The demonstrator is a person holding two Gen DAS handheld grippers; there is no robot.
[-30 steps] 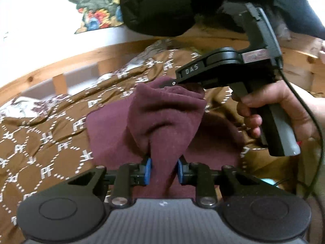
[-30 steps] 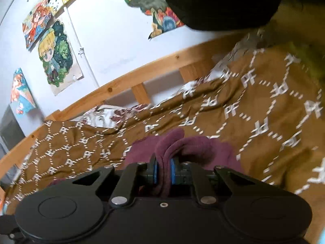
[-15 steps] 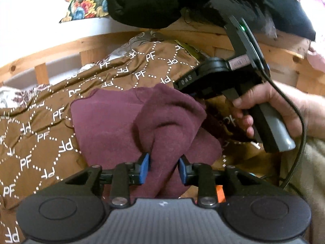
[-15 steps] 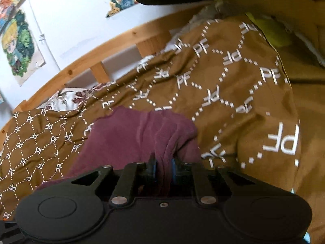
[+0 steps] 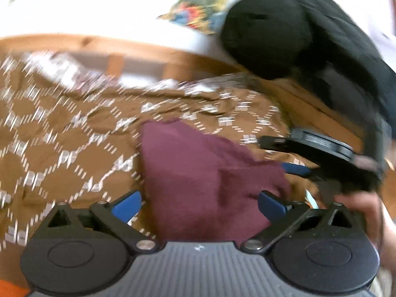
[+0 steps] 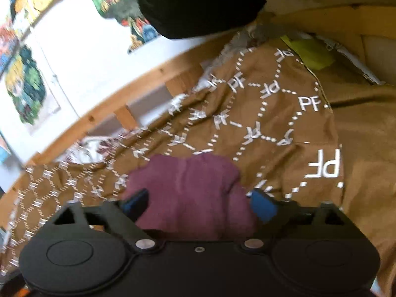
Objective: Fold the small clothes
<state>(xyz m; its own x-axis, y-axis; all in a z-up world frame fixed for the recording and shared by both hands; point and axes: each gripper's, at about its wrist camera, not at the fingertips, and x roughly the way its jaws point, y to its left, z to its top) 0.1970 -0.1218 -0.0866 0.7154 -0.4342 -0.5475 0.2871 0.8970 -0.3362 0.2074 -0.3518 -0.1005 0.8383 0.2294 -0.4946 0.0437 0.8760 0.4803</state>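
The maroon cloth (image 5: pixel 205 180) lies on the brown patterned bedspread (image 5: pixel 69 153), which spreads flat and bare to its left and beyond it, giving open passage there. Past the cloth a wooden bed rail (image 5: pixel 128 49) closes off that side. Above and to its right a black bundle (image 5: pixel 284 32) overhangs. Close on its right the right gripper (image 5: pixel 294 168) and the person's hand (image 5: pixel 363 210) crowd the way.
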